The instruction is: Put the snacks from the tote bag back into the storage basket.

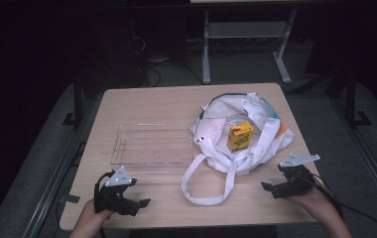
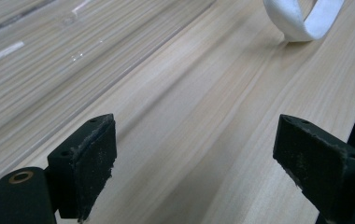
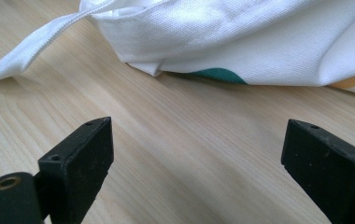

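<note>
Carton print too small to read; bag cut off by frame edges.

Dim high view, dark surroundings — gripper views brighter, softly blurred near edges.

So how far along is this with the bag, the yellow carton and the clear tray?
Nothing looks done yet. The yellow carton sits on the white tote bag, and the clear tray beside it holds nothing. Nothing is in hand: the left gripper and right gripper are both open over bare table at the near edge. Probably left: reaching for the bag or carton, everything after.
</note>
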Action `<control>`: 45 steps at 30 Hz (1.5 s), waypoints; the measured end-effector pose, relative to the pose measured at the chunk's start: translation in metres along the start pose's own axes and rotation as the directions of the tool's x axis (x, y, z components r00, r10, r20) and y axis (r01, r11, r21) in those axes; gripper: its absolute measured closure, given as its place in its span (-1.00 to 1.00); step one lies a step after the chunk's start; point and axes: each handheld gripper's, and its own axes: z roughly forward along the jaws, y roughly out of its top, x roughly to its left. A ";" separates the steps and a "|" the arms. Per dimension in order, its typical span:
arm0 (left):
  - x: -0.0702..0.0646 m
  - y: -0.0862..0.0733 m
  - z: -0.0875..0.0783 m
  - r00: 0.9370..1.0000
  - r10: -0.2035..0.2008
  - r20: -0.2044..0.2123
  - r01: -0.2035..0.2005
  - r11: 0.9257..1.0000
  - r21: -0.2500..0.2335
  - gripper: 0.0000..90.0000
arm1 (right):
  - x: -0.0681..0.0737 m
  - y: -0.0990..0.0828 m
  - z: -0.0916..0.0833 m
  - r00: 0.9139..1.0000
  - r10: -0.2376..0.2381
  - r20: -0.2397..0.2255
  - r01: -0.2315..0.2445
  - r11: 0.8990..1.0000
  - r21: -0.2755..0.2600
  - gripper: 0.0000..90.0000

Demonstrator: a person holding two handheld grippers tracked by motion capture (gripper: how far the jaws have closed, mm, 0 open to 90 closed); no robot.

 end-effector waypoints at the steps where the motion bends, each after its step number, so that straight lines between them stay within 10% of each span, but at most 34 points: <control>1: 0.000 0.000 0.000 1.000 -0.003 0.008 0.003 1.000 -0.008 -0.71 | 0.000 0.000 0.000 1.000 -0.003 -0.001 0.003 1.000 -0.004 -0.80; 13: -0.005 0.003 -0.001 0.999 0.013 0.037 -0.012 1.000 -0.003 -0.71 | 0.001 0.009 -0.012 0.999 0.014 -0.051 -0.014 1.000 0.001 -0.45; 34: -0.006 0.004 -0.001 0.999 0.008 0.051 -0.007 1.000 -0.024 -0.71 | 0.000 0.045 -0.020 0.996 0.006 -0.086 -0.005 1.000 0.017 0.95; 45: -0.005 0.004 -0.003 0.999 0.001 0.049 0.000 1.000 -0.028 -0.71 | -0.001 0.064 -0.011 0.995 -0.042 -0.089 0.044 0.999 0.030 0.99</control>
